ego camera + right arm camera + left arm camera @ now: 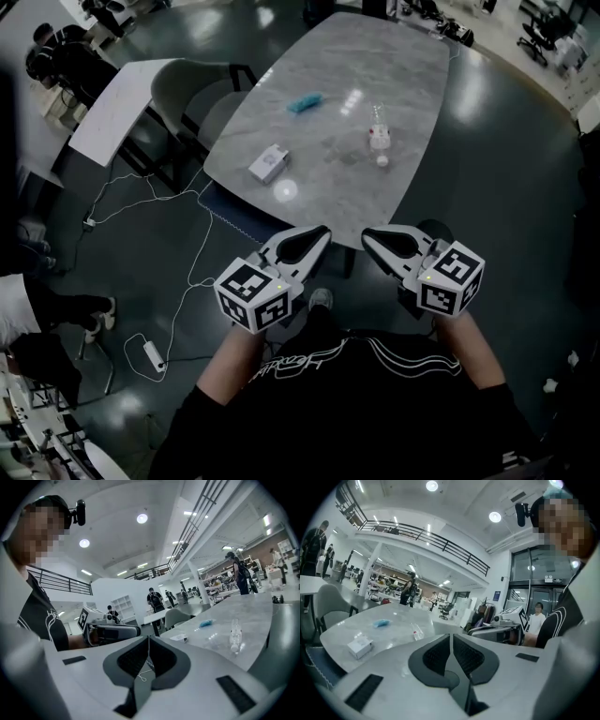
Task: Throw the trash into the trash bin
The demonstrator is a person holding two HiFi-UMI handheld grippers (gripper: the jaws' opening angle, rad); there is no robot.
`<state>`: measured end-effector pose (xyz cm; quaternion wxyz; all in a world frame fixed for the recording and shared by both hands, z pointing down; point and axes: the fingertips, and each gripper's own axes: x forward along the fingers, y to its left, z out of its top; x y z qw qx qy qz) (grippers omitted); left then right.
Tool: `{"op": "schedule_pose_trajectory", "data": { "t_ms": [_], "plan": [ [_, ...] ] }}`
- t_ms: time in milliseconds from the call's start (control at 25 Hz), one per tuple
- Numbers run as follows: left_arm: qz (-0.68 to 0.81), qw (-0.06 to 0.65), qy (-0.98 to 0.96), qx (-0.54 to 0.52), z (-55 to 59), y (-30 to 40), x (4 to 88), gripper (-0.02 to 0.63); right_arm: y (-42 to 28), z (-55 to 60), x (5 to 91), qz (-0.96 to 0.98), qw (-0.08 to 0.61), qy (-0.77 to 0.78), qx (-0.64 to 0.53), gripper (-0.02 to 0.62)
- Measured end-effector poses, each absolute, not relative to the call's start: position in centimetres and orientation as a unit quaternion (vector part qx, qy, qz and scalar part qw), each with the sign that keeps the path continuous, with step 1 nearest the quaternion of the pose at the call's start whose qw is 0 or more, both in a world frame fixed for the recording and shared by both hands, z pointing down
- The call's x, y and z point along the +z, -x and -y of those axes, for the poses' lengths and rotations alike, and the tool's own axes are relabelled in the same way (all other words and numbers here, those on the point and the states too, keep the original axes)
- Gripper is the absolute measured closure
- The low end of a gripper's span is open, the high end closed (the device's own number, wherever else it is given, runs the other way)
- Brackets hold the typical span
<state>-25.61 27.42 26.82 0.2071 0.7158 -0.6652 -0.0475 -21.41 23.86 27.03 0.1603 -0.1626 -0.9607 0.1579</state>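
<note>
Dark polished floor of an open workshop, with a grey marble-look oval table (pixel 394 84) just ahead of my two grippers. My left gripper (pixel 322 232) and right gripper (pixel 367 234) hang side by side, short of the table's near edge. Each has its fingers pressed together on nothing, and a thin pale thread (pixel 146 670) hangs at the seam of the right pair.

The trash lies on the tabletop, well beyond the fingertips. A small white cardboard box (pixel 270 163) sits ahead and left of the left fingers. A clear plastic bottle (pixel 379 131) lies ahead of the right fingers, with a small white round piece (pixel 382 160) just beside it. A crumpled blue wrapper (pixel 305 103) is farthest off. Bare tabletop lies between fingers and trash.

A grey padded chair (pixel 183 89) stands at the table's left side, and white cables (pixel 141 202) trail across the floor left of the left fingers.
</note>
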Motion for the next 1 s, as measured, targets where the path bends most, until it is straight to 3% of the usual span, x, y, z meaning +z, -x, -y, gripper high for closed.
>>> {"op": "schedule_pose_trajectory", "data": {
  "t_ms": [280,360,600,760,1000],
  "plan": [
    [0.681,0.231,-0.695,-0.022,-26.2,35.4,29.7,0.593,28.9,-22.0,29.6,0.954,0.186,0.15,0.183,0.56],
    [0.684,0.243,-0.688,-0.017,-26.3,37.9,30.7,0.511,30.8,-21.9,30.4,0.951,0.194,0.148,0.191,0.56],
    [0.702,0.255,-0.664,0.037,-27.1,45.0,34.3,0.385,35.1,-21.8,33.3,0.944,0.213,0.146,0.203,0.56],
    [0.708,0.266,-0.65,0.075,-27.2,48.5,36.7,0.316,36.5,-21.7,34.8,0.94,0.222,0.143,0.217,0.56],
    [0.691,0.264,-0.637,0.215,-26.4,52.8,41.7,0.241,38.2,-21.2,36.1,0.934,0.238,0.136,0.228,0.56]
  ]
}}
